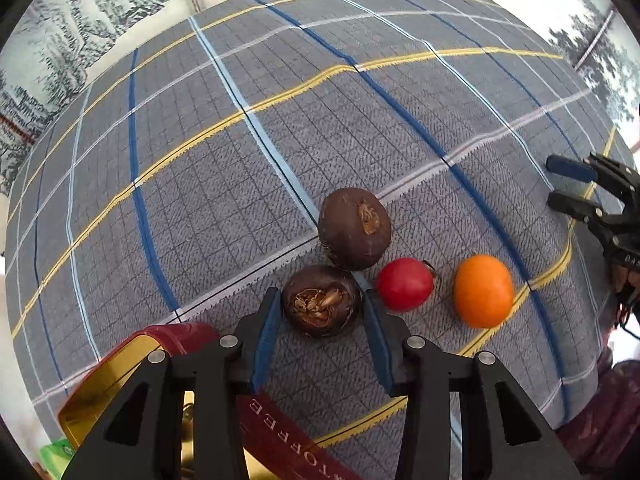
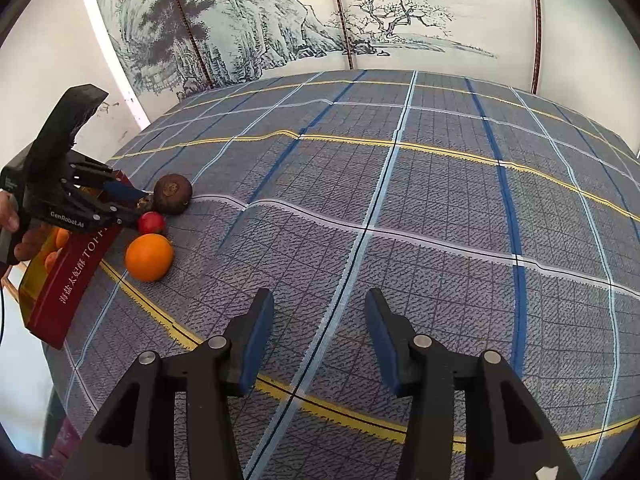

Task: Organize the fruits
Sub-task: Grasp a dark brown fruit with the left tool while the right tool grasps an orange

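In the left wrist view my left gripper [image 1: 320,312] is open, its blue pads on either side of a dark brown fruit [image 1: 320,300] lying on the cloth, not clamping it. A second brown fruit [image 1: 354,234] lies just beyond it. A small red fruit [image 1: 404,284] and an orange fruit [image 1: 483,291] lie to the right. My right gripper [image 2: 318,336] is open and empty over bare cloth. In the right wrist view the orange fruit [image 2: 149,257], red fruit [image 2: 151,223], brown fruit [image 2: 173,193] and left gripper [image 2: 132,204] are at the far left.
A red and gold tin box [image 1: 132,360] lies under my left gripper; it holds small orange fruits in the right wrist view [image 2: 60,280]. A grey plaid cloth [image 2: 400,200] covers the table. A painted screen [image 2: 280,20] stands behind. The right gripper [image 1: 572,188] shows at the right edge.
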Available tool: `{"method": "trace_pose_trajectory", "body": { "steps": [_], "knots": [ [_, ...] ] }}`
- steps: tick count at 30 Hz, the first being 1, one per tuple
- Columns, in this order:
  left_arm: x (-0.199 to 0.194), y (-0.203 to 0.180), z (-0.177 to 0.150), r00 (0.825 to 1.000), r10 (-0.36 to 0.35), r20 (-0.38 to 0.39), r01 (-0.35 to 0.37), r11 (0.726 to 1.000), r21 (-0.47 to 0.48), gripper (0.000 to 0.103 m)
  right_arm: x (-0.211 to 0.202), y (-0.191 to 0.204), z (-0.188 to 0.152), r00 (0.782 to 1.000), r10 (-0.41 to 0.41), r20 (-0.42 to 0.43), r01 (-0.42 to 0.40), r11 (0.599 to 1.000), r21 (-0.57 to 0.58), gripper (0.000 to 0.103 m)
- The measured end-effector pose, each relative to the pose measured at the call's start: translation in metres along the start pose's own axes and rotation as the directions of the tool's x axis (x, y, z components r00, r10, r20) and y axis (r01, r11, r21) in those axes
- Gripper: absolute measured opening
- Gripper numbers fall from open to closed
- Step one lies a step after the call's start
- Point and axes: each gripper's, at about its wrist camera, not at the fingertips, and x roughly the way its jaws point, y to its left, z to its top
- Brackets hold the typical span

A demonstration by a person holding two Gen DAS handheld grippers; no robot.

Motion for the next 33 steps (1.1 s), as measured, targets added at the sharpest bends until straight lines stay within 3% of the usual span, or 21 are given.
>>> {"method": "trace_pose_trajectory", "body": {
  "steps": [8,14,20,23,29,33],
  "knots": [
    [0.001,-0.005,0.001,0.999,0.04,0.014,-0.04,0.999,-0.017,0.041,0.0,0.001,0.0,1.0,0.005,0.0,-0.005,1.0,0.002,0.048],
    [-0.022,-0.003,-0.018,0.988,0.085,0.133,-0.058,0.978,-0.2,0.039,-0.001,-0.002,0.0,1.0,0.02,0.003,-0.02,1.0,0.016,0.048],
    [-0.073,-0.018,-0.06,0.959,0.051,0.28,0.043,0.946,-0.32,0.04,-0.003,-0.002,0.0,1.0,0.005,0.011,-0.005,1.0,0.019,0.048],
    [-0.093,-0.031,-0.08,0.942,0.049,0.332,0.077,0.932,-0.355,0.04,-0.011,0.001,0.001,0.998,0.014,0.055,-0.014,1.0,0.001,0.049],
    [-0.114,-0.054,-0.117,0.933,0.042,0.356,0.105,0.918,-0.383,0.04,-0.021,0.043,0.008,0.98,0.197,0.04,-0.192,0.975,-0.108,0.049],
    [-0.122,-0.061,-0.134,0.928,0.041,0.37,0.121,0.906,-0.405,0.04,-0.013,0.075,0.012,0.978,0.209,0.005,-0.204,0.96,-0.192,0.051]
  ]
}}
